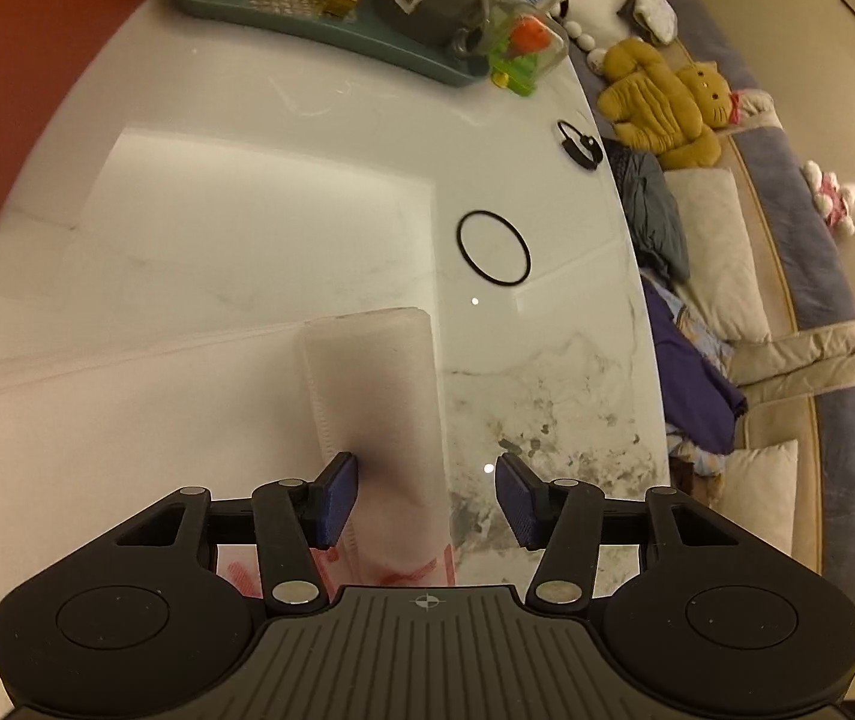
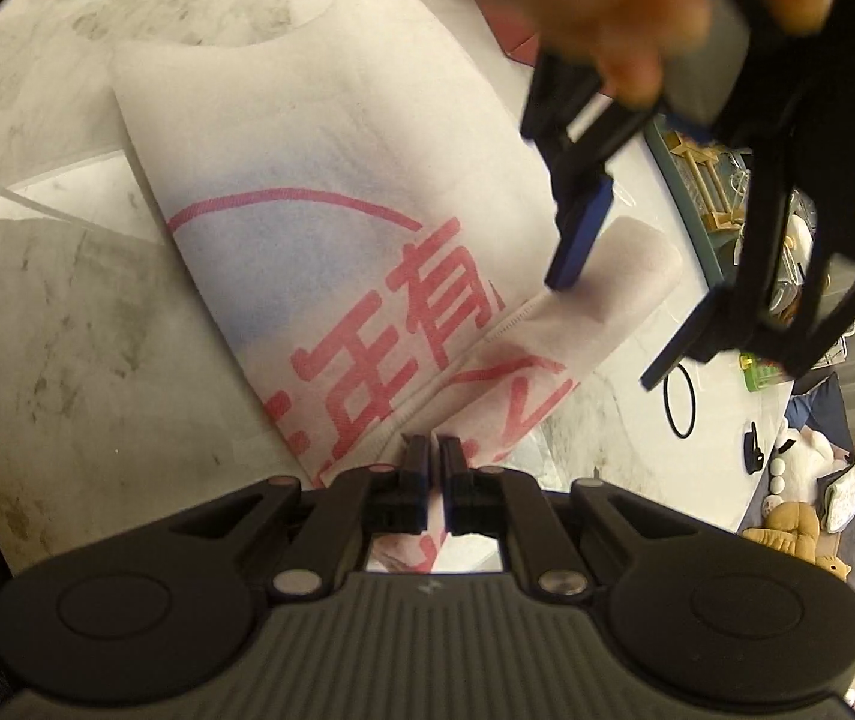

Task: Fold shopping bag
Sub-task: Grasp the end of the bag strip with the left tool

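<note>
The white shopping bag with red print lies flat on the marble table. One white handle strip sticks out from the bag across the table. In the left wrist view my left gripper is open over this handle, its blue pads wide apart. The right wrist view shows that left gripper in a person's hand, one fingertip down on the handle. My right gripper is shut on the bag's near edge, with fabric running between its fingers.
A teal tray with wooden pieces and a glass jar stands at the table's far end, a green toy beside it. A black ring and a small black clip lie near the table's right edge. A sofa with plush toys is beyond.
</note>
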